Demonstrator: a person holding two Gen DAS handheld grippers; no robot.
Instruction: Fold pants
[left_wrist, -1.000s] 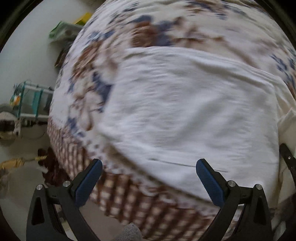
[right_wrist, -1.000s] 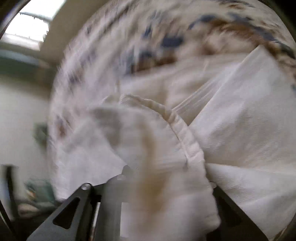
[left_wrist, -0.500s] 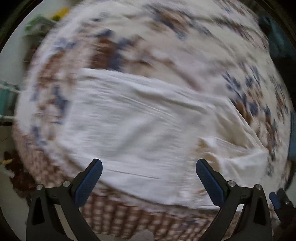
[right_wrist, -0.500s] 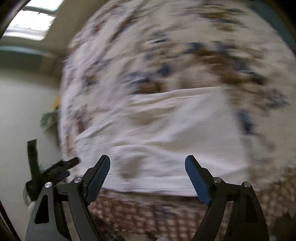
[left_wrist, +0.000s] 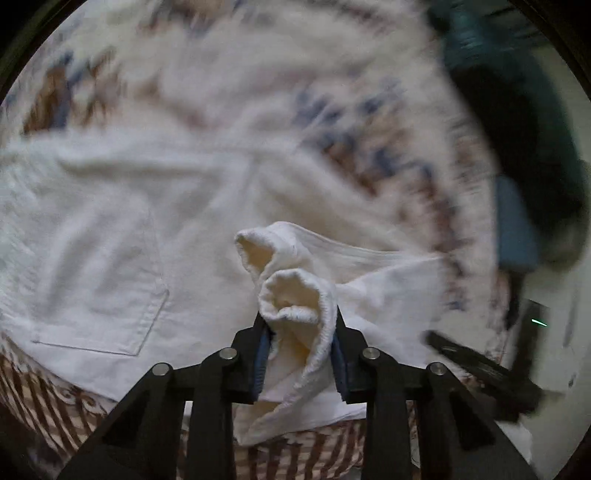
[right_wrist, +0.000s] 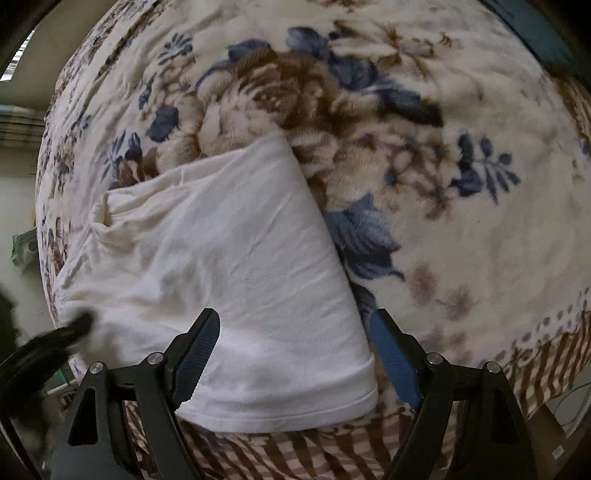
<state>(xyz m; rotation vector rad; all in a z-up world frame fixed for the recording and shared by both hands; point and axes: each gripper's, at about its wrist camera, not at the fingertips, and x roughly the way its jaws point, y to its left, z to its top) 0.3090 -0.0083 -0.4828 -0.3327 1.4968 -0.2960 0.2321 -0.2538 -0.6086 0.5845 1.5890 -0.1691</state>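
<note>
Pants (left_wrist: 92, 236): our left gripper (left_wrist: 299, 350) has just closed on the bunched waistband (left_wrist: 295, 295) to fold it over; our right gripper (right_wrist: 295, 354) hovers wide, empty, above the hem (right_wrist: 288, 410).

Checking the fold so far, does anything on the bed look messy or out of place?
Mostly tidy. The pants lie flat on the blanket, hem end square. The one untidy spot is the waistband, bunched and crumpled in the left gripper, whose jaws have just closed on it.

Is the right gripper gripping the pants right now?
No, the right gripper stands open above the white pants, pads clear of the cloth.
</note>
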